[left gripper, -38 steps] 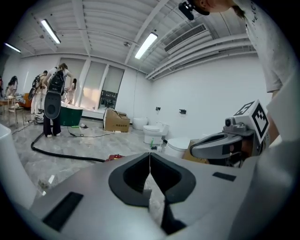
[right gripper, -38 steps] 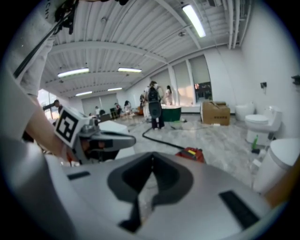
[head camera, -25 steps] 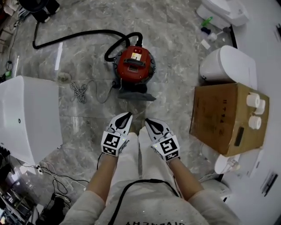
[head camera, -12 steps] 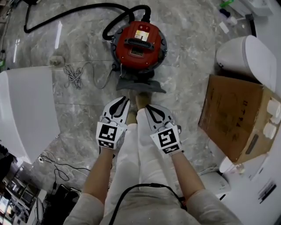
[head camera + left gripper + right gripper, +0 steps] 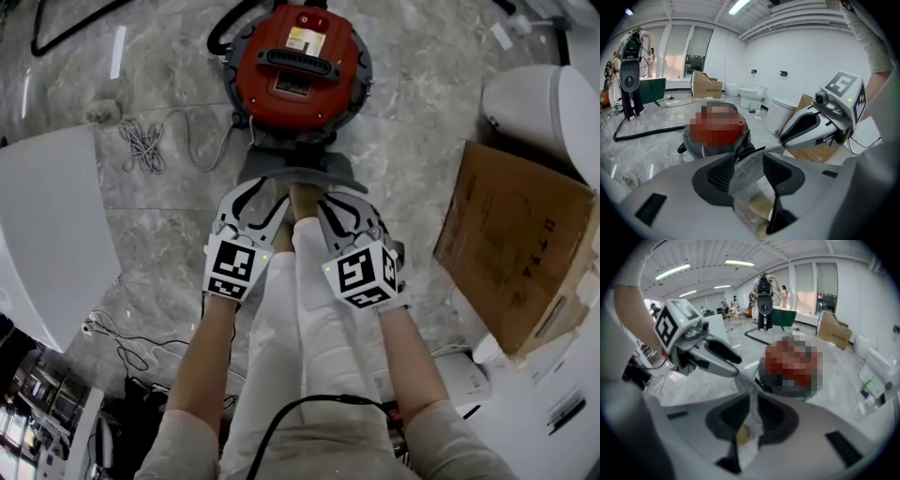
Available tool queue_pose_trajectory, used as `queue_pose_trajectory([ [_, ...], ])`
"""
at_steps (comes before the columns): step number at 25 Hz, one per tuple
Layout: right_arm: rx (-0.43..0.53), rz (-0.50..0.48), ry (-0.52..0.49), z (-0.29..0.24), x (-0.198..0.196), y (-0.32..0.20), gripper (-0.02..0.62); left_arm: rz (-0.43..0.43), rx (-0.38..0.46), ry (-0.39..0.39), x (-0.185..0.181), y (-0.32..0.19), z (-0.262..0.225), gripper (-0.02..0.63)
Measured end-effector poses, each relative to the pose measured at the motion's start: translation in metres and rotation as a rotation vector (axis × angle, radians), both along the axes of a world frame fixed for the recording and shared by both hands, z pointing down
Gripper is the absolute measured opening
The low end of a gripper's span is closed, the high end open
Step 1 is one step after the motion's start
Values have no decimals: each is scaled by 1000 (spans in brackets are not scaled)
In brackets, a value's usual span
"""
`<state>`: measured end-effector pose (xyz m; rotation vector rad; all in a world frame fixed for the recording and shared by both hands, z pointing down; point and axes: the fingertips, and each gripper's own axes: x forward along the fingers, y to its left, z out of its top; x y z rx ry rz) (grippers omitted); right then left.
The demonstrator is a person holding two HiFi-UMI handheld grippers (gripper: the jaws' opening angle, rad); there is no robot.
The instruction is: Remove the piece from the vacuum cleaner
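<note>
A red canister vacuum cleaner (image 5: 300,66) stands on the marble floor, with a flat grey piece (image 5: 295,173) at its near side. Just short of that piece, in the head view, my left gripper (image 5: 265,194) has its jaws opening wide; they press on nothing. Beside it my right gripper (image 5: 336,199) is opening by a narrow slit, with nothing held. In the left gripper view, my left gripper (image 5: 750,161) points at the vacuum cleaner (image 5: 717,131), and grey material and floor show through its gap. My right gripper (image 5: 752,416) faces the vacuum cleaner (image 5: 790,366) too.
A cardboard box (image 5: 520,244) and a white rounded fixture (image 5: 544,108) stand to the right. A white panel (image 5: 47,225) lies left, with a coiled cord (image 5: 141,141) beyond it. A black hose (image 5: 220,33) leaves the vacuum. The person's legs are between the grippers.
The view and both grippers have closed in on the vacuum cleaner and its grey piece. The left jaws have spread from shut to wide; the right jaws have parted slightly.
</note>
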<state>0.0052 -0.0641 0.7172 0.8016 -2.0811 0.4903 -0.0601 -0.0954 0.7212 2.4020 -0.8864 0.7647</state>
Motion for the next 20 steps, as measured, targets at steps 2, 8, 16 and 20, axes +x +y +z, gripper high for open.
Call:
queue_pose_trajectory([
  [2,-12,-27,34,11,4,-7,71,41,9,-35,4,-6,7,205],
  [8,-97,-121,121,47,18,-20,149,219,-58,-109,19,-5,36,260],
  [16,-146,-260,185,78,13,-21,178,442,-101,-215,34,0,66,278],
  [20,-149,-281,178,85,4,-26,176,524,-90,-293,37,1,80,278],
])
